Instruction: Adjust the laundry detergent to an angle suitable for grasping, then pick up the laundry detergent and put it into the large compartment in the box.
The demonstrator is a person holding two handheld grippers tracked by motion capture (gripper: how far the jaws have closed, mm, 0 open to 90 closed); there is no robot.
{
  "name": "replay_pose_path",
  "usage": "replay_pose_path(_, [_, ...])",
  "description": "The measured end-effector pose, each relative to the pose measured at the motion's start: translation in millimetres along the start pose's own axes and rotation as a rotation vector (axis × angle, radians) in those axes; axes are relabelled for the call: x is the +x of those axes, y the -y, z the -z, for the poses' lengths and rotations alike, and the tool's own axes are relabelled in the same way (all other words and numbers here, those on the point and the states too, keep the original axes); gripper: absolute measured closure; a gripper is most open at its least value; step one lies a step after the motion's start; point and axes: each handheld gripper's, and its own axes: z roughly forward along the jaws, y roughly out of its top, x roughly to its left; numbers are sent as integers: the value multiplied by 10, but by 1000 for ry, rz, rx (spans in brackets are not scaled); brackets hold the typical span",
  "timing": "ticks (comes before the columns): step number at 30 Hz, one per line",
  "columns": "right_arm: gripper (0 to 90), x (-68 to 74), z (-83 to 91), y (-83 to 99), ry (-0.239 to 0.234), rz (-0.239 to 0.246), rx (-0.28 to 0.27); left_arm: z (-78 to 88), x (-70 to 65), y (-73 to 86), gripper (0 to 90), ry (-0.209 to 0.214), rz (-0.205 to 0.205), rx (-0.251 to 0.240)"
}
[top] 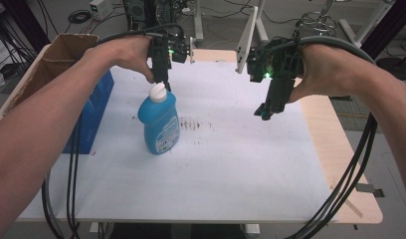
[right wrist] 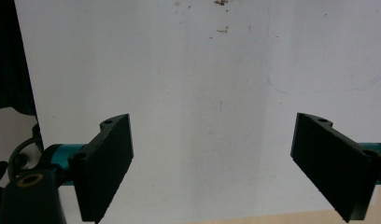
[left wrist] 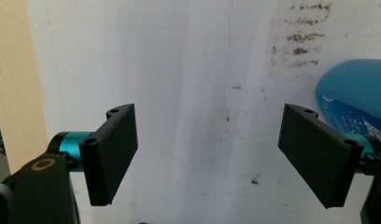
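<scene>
One blue bottle (top: 159,124) | upright | cap up | left tongs (top: 161,82) above, agape

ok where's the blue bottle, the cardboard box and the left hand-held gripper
blue bottle (top: 159,124), high view, on the front of its blue body
cardboard box (top: 66,47), high view, on its open top flap
left hand-held gripper (left wrist: 207,156), left gripper view, midway between its open jaws

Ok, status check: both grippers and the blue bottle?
Left gripper open, just behind bottle cap. Right gripper open, empty, over bare table. Blue bottle upright, ungripped. Nothing blocking.
</scene>
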Motion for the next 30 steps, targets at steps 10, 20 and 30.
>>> replay_pose_path(10, [122,11,-20,-50,6,23,9,68,16,61,199,-7,34,-15])
replay_pose_path(20, [121,13,-11,-36,18,27,14,24,28,39,199,-3,27,-7])
replay_pose_path(30, [122,30,-10,-61,23,29,17,250,1,208,199,-25,100,-10])
